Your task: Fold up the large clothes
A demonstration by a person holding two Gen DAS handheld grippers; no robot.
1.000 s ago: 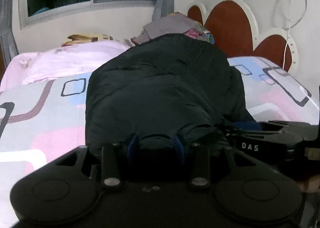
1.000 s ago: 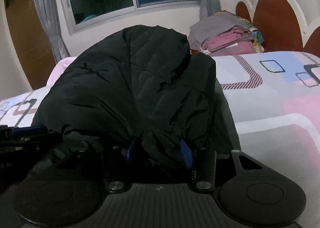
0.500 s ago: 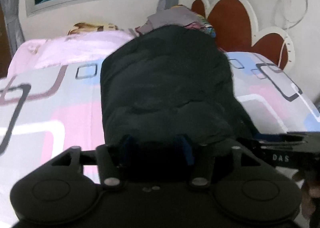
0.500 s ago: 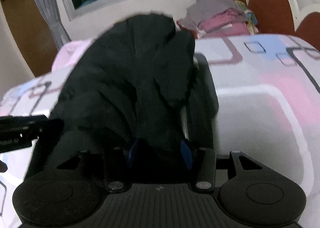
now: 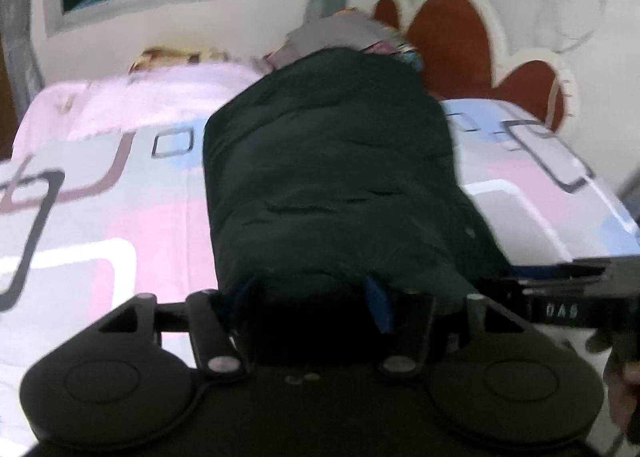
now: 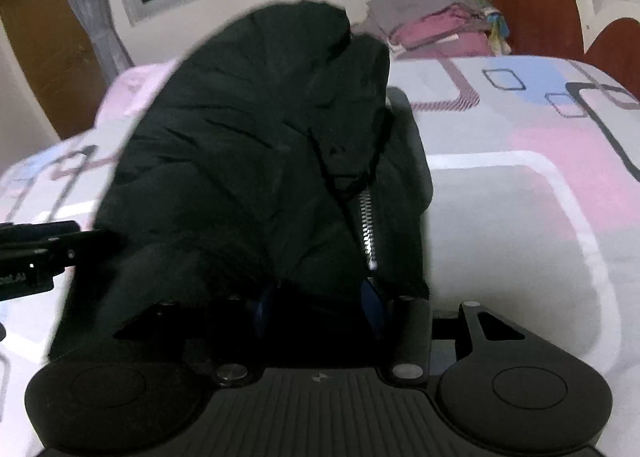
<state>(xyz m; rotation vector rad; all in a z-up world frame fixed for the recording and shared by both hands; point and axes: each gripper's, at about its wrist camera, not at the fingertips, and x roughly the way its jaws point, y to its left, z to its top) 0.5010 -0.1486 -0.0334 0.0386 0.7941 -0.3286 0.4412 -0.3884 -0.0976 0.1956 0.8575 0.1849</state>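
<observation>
My left tongs (image 5: 312,297) have just been opening, and the near hem of the black padded jacket (image 5: 332,161) still sits between the blue pads; I cannot tell if they press it. The jacket lies along the middle of the bed (image 5: 120,225), its hem at the near edge. My right tongs (image 6: 320,309) are clamped on the hem beside the zipper (image 6: 368,225), so that the corner does not slip
</observation>
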